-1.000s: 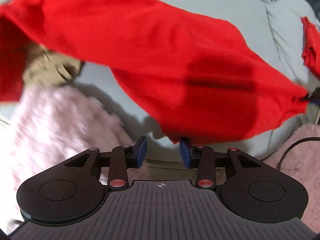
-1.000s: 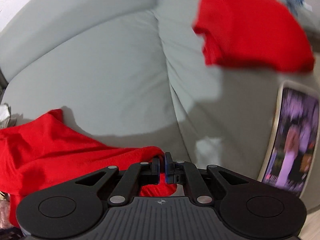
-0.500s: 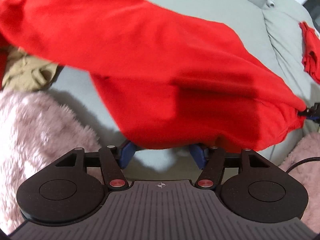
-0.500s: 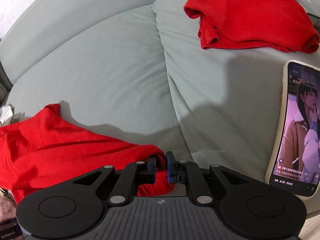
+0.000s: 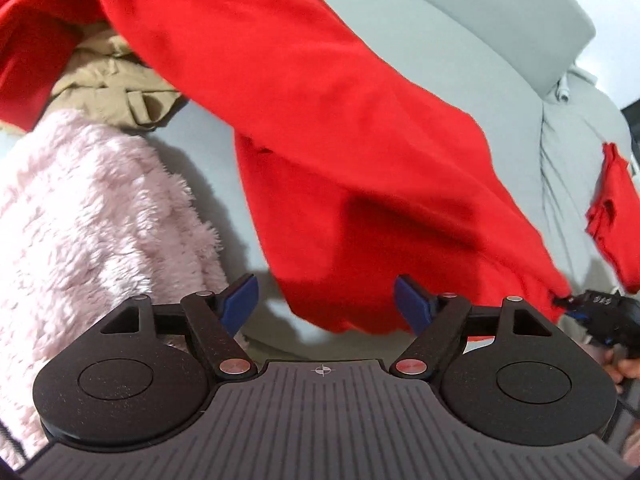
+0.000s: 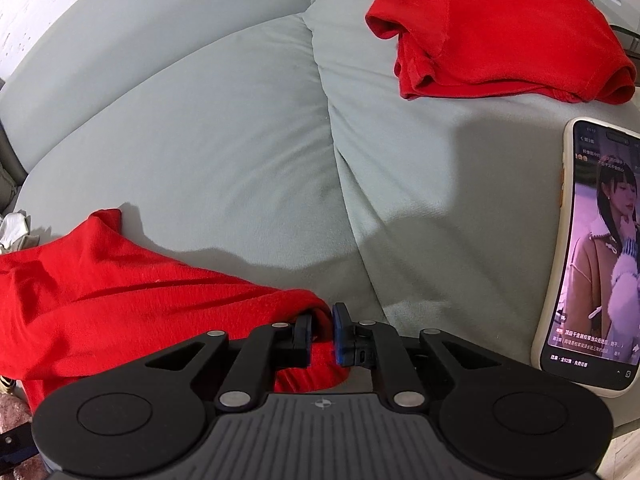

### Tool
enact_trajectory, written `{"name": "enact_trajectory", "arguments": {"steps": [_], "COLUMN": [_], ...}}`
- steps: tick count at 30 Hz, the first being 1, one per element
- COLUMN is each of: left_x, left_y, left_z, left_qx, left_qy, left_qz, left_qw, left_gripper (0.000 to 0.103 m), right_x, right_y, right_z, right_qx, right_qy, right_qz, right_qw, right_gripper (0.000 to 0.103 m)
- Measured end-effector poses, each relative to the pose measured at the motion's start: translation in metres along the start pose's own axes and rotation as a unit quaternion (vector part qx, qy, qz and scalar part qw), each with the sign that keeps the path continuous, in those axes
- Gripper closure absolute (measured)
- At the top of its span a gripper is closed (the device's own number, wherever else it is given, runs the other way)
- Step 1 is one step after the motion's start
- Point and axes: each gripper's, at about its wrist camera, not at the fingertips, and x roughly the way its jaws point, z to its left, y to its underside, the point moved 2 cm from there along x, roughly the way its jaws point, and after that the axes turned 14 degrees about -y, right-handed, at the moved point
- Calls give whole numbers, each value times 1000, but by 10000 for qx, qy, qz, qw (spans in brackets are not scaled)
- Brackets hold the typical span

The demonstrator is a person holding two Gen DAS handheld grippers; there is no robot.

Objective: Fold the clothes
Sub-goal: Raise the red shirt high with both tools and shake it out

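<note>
My left gripper [image 5: 326, 302] is opening, pads spreading wide; the red garment [image 5: 340, 152] is hanging just beyond them, neither pad pressing it. My right gripper [image 6: 322, 334] is pinching that garment's corner, jaws nearly closed on the cloth. I'm taking the grey sofa [image 6: 200, 140] as landmark: the garment is draping over its left seat cushion, a folded red piece [image 6: 492, 28] is lying on its right cushion, a phone [image 6: 592, 256] is resting near the front edge. Pink fleece [image 5: 88, 240] and a tan garment [image 5: 116, 84] are sitting at the sofa's left end.
</note>
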Motion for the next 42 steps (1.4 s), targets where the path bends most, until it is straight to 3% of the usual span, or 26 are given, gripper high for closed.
{"name": "enact_trajectory", "arguments": {"steps": [5,8,12,14,16,18,20,26,27,29,31,33,35,37,39,41,42], "left_x": [22,22,16,11,0,-14,-43,-126,-141,-163,-201,-236,-270,-326,-386,-421,-452], "left_y": [3,2,1,0,-1,-5,-14,-36,-39,-50,-62,-74,-92,-125,-150,-162,-171], "left_z": [-14,-18,-21,-21,-21,-18,-6,43,51,59,78,95,104,109,106,103,100], "left_qx": [290,377,597,680,659,736,719,457,422,306,66,-75,-147,-206,-115,-45,-20], "left_qy": [-262,-217,-6,70,366,431,765,1512,1621,1832,2150,2279,2367,2453,2516,2654,2838], "left_qz": [150,138,318,393,692,669,492,-36,-142,-341,-636,-962,-1343,-1942,-2597,-2946,-3236], "left_qw": [9991,9990,9977,9969,9948,9941,9933,9874,9858,9820,9745,9689,9622,9496,9323,9180,9026], "left_gripper": [18,26,52,94,96,97,97,97,97,97,97,97,97,97,97,97,97], "right_x": [-1,-2,-2,-3,-7,-13,-24,-91,-112,-129,-151,-178,-208,-233,-280,-333,-357], "right_y": [0,-1,-1,0,2,5,11,42,50,57,64,66,54,34,-1,-32,-43], "right_z": [0,1,3,7,13,16,19,44,57,71,99,134,168,186,205,217,223], "right_qx": [-5,-59,-125,-261,-425,-441,-460,-591,-617,-590,-515,-665,-842,-857,-850,-909,-985], "right_qy": [-17,-1,17,43,95,85,-63,-1374,-1831,-2287,-3092,-3887,-4491,-4844,-5219,-5410,-5438], "right_qz": [-10,-1,-10,-42,-57,27,199,631,678,703,683,475,-36,-576,-1475,-2351,-2723], "right_qw": [10000,10000,9999,9996,9990,9990,9987,9867,9788,9692,9471,9177,8895,8687,8358,8024,7876], "right_gripper": [92,91,92,94,95,96,96,97,97,97,97,97,97,97,97,98,98]}}
